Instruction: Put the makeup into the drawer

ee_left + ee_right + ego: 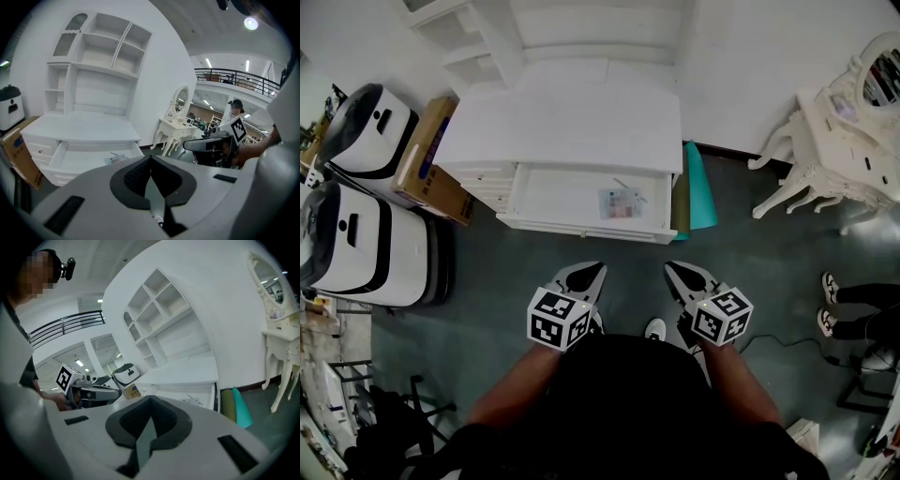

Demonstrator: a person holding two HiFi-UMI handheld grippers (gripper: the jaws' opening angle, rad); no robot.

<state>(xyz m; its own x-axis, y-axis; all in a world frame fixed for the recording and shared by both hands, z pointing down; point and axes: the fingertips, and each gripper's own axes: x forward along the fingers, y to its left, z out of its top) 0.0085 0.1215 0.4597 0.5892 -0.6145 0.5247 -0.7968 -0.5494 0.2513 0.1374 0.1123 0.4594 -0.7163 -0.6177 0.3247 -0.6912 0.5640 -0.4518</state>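
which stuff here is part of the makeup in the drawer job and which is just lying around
Part of the job:
- open drawer
- makeup packet, lying in the drawer
- left gripper and right gripper, both shut and empty

Just lying about:
- cardboard box
- two white machines
- teal roll
- ornate dressing table

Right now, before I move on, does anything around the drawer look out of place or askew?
Nothing stands out. The drawer is pulled open, and the makeup pack lies flat inside, toward its right end, with nothing spilled. The left tongs and right tongs are shut and empty, held short of the drawer front.
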